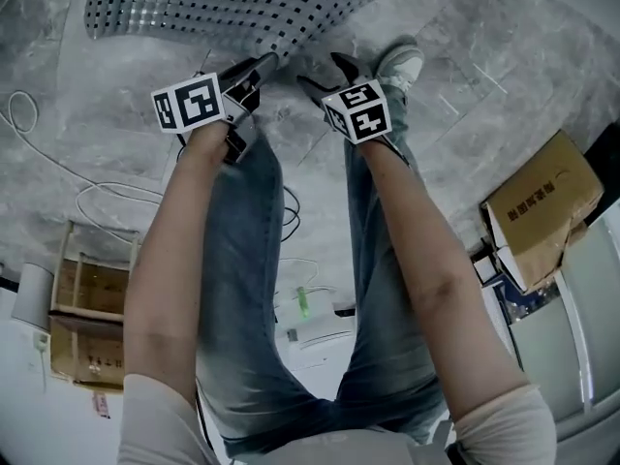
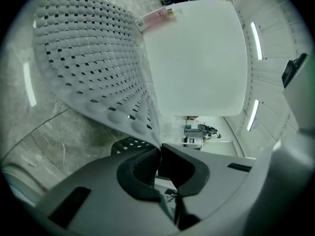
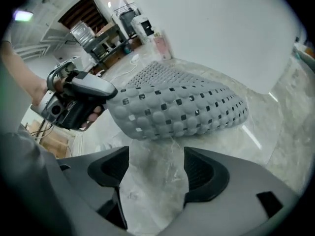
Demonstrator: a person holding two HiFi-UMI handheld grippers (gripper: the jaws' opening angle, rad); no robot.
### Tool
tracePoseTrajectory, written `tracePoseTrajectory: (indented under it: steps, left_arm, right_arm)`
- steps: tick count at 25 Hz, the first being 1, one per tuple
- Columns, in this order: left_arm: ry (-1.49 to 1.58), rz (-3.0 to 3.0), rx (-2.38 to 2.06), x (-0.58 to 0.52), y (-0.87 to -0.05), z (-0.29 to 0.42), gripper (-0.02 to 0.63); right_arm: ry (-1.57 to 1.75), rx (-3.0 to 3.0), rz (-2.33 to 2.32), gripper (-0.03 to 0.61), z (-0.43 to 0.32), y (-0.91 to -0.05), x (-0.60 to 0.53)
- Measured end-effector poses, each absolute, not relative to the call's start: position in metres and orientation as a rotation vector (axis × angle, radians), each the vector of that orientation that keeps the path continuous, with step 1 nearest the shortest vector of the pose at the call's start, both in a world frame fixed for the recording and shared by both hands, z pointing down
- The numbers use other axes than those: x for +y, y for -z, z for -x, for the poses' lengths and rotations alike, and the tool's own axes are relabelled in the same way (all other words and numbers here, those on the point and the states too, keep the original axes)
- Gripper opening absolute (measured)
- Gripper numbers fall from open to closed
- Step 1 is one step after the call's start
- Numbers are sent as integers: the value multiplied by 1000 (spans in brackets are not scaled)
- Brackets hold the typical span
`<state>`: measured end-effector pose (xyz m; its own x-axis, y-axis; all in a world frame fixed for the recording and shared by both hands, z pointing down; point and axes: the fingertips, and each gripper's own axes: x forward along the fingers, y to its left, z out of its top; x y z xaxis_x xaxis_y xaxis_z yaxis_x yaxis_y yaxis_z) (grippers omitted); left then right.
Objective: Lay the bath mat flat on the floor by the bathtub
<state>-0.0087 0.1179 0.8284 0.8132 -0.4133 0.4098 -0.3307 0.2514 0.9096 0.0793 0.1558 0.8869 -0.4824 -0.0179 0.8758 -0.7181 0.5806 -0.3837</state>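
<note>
Marble floor (image 1: pixel 58 56) carries the bath mat (image 1: pixel 232 3) only partly, one edge pinched aloft by left tongs (image 2: pixel 158 154) (right tongs (image 3: pixel 156 171) spread, empty); flattening remains.

Marbled floor (image 1: pixel 107 153) with bath mat (image 1: pixel 232 3), cardboard box (image 1: pixel 542 211)

Blue denim jeans (image 1: pixel 242 289) are worn, faded paler along the thighs. A pale grey sneaker (image 1: pixel 400 64) is noted at one o'clock in the head view. Light short sleeves (image 1: pixel 160 419) are seen at seven and five o'clock, with the arms bare below them.

The left gripper (image 1: pixel 260 68) is topped by a white left cube (image 1: pixel 191 104) printed with black square markers, at eleven o'clock. A matching right cube (image 1: pixel 356 110) is borne on the right gripper (image 1: pixel 320 72), at twelve.

In the gripper views the housings (image 3: pixel 236 205) are moulded in smooth grey with recessed black slots. The pads (image 3: pixel 202 173) are dark and finely ridged.
</note>
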Motion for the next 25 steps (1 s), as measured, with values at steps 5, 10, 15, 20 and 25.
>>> tracePoseTrajectory:
  steps: [5, 10, 15, 20, 25]
  left_arm:
    - [130, -1316, -644, 114, -816, 13, 28]
    - [210, -1273, -663, 111, -811, 10, 26]
    - [234, -1221, -688, 113, -812, 10, 26]
    - [197, -1238, -723, 110, -816, 8, 26]
    - [137, -1176, -732, 129, -837, -1, 29]
  right_arm:
    - [-1123, -1982, -756, 360, -39, -885, 165]
    - [-1146, -2030, -802, 377, -8, -890, 154]
    - [-1205, -1966, -930, 355, -16, -892, 141]
    - [-1116, -1929, -907, 272, -31, -884, 147]
    - [-934, -1888, -826, 185, -61, -871, 153]
